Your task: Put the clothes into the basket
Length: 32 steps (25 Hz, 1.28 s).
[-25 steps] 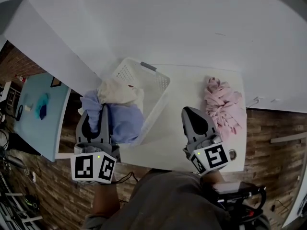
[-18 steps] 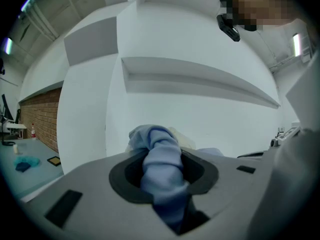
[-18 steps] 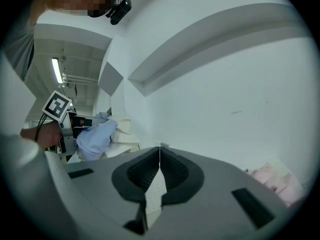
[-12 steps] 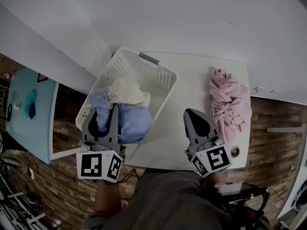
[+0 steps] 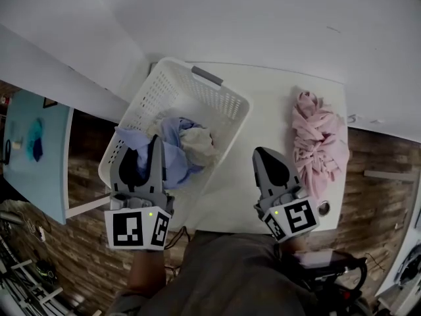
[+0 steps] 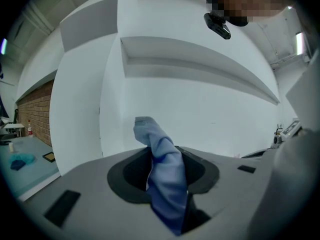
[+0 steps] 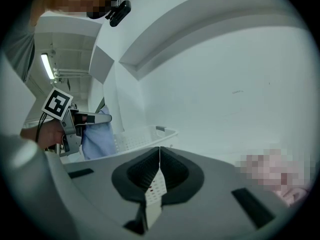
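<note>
The left gripper (image 5: 143, 154) has its fingers pinching a blue garment (image 5: 176, 164) over the white basket (image 5: 220, 104) at the bench's (image 5: 271, 117) nine o'clock. The right gripper (image 5: 266, 158) has its fingers pressed together on nothing. A pink garment (image 5: 319, 140) lies at three o'clock.

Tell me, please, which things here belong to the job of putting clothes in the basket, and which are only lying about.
Job: basket; blue cloth, held by the left gripper; cream cloth in the basket; pink cloth on the table; right gripper, shut and empty.
Lying about: side table; small things on it.
</note>
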Each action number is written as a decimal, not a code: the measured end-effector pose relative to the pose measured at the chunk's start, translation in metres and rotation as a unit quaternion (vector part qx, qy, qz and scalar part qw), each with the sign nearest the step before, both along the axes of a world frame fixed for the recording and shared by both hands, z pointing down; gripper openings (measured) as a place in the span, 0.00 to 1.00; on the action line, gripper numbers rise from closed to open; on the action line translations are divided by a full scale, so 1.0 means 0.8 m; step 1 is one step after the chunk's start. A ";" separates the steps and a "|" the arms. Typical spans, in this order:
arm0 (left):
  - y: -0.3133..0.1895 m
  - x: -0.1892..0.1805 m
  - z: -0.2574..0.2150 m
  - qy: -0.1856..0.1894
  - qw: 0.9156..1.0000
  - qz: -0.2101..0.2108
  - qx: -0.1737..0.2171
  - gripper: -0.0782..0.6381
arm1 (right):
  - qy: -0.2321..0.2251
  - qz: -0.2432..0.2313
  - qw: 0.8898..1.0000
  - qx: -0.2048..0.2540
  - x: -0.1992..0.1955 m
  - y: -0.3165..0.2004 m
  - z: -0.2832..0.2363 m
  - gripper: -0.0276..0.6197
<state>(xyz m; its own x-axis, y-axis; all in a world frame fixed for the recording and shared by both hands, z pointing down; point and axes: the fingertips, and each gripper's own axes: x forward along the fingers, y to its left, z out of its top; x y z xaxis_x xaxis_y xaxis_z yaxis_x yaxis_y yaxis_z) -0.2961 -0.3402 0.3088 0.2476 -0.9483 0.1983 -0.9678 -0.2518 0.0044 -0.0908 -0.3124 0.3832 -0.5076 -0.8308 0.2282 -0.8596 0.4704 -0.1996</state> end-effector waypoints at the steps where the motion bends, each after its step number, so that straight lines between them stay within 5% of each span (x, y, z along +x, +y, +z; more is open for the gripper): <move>1: 0.000 -0.001 0.000 0.000 1.000 -0.001 -0.001 0.31 | -0.001 0.001 1.000 0.000 0.000 -0.001 0.000 0.06; 9: 0.003 0.004 -0.007 -0.017 1.000 -0.006 0.005 0.44 | -0.005 0.001 1.000 0.002 0.006 0.003 -0.002 0.06; 32: 0.084 0.054 -0.046 -0.036 0.998 -0.015 0.041 0.44 | -0.028 0.000 0.999 0.034 0.054 0.069 -0.027 0.06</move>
<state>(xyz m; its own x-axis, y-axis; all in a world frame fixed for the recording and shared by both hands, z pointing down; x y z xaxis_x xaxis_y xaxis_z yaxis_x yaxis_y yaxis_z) -0.2527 -0.2733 0.2721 0.2069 -0.9687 0.1369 -0.9718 -0.2196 -0.0854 -0.0475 -0.2575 0.3614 -0.5183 -0.8432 0.1430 -0.8479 0.4848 -0.2145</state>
